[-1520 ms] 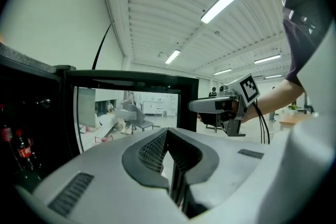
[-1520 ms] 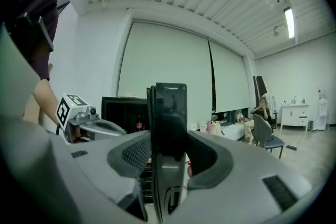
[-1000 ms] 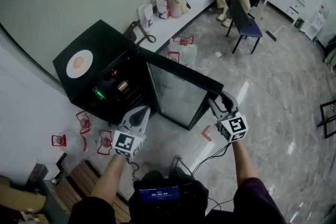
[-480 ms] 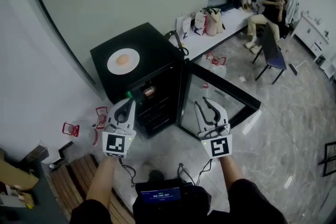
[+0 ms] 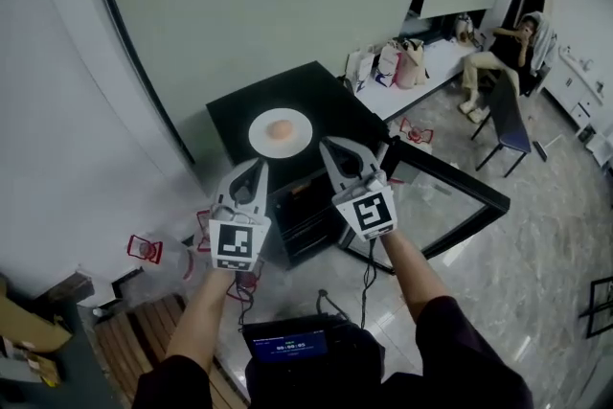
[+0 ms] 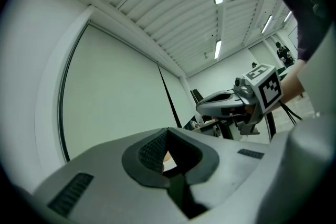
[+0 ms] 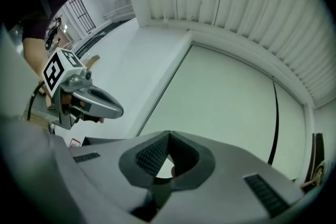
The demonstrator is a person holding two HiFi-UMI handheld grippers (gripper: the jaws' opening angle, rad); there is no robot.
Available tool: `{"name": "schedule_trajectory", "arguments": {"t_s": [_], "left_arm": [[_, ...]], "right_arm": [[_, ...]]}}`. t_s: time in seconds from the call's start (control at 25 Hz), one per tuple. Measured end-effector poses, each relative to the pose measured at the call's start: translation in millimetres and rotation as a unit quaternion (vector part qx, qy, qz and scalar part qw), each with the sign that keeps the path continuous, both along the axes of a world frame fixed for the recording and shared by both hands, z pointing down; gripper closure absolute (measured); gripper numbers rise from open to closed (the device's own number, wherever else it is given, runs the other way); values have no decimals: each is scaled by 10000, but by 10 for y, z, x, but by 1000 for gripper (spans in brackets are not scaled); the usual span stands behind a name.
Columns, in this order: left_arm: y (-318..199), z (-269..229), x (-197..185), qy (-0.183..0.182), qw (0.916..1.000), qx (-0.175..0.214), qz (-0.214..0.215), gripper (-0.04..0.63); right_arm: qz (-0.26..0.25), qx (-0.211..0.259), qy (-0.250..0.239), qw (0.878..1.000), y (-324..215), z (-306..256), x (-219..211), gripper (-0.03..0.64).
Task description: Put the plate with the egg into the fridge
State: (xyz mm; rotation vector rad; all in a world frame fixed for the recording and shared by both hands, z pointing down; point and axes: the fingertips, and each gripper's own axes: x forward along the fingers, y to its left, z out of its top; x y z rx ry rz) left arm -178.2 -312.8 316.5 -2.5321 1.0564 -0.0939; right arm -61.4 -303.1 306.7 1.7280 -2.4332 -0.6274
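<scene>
The round white plate point(image 5: 299, 120) with the orange-centred fried egg point(image 5: 280, 129) sits on top of the small black cabinet fridge point(image 5: 237, 106), not yet inside it, and the fridge's glass-fronted door point(image 5: 450, 193) stands swung open at four o'clock from it. Both tools are raised at the fridge's front edge. From the tips of the left gripper point(image 5: 259, 168) the plate lies near, at about one o'clock. From the tips of the right gripper point(image 5: 329, 147) it lies just beside, at about ten o'clock, so I'd say the right one is nearer the rim. Being round, the plate has no long axis to line up with, and either side of the rim would serve. Each gripper has its jaws pressed together with nothing caught between them. A second ago the right gripper was low at the door's outer edge with its jaws apart, and the plate lay well apart from both tools. Since then both have come up to the fridge top and the right jaws have closed.
</scene>
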Motion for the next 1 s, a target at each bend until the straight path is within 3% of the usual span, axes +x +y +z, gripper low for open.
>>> {"name": "schedule_trajectory", "arguments": {"t_s": [0.12, 0.24, 0.32, 0.48, 0.56, 0.68, 0.84, 1.0], "left_arm": [[-165, 83, -65, -496, 9985, 238, 38, 584], [-240, 216, -79, -1360, 9867, 824, 326, 584], [-269, 311, -113, -2080, 9670, 1364, 554, 583], [-359, 592, -202, -3435, 9096, 2117, 986, 581], [-438, 626, -251, -3651, 8978, 2257, 987, 581], [-540, 646, -323, -3777, 8928, 2281, 910, 566], [-569, 778, -376, -4121, 8773, 2281, 928, 512], [-585, 880, -460, -4361, 8652, 2328, 839, 505]], "right_arm": [[-137, -429, 496, 9978, -475, 106, 18, 609], [-157, -1304, 1046, 9858, -963, 300, 152, 609], [-156, -1881, 1306, 9733, -1259, 445, 251, 609], [-122, -2535, 1641, 9532, -1724, 631, 349, 608], [-161, -2749, 1780, 9447, -1877, 754, 320, 609], [-274, -3020, 1974, 9322, -1973, 933, 255, 609], [-443, -3276, 2422, 9122, -1953, 1078, 158, 611], [-609, -3339, 2571, 9048, -1887, 1116, 21, 611]]}}
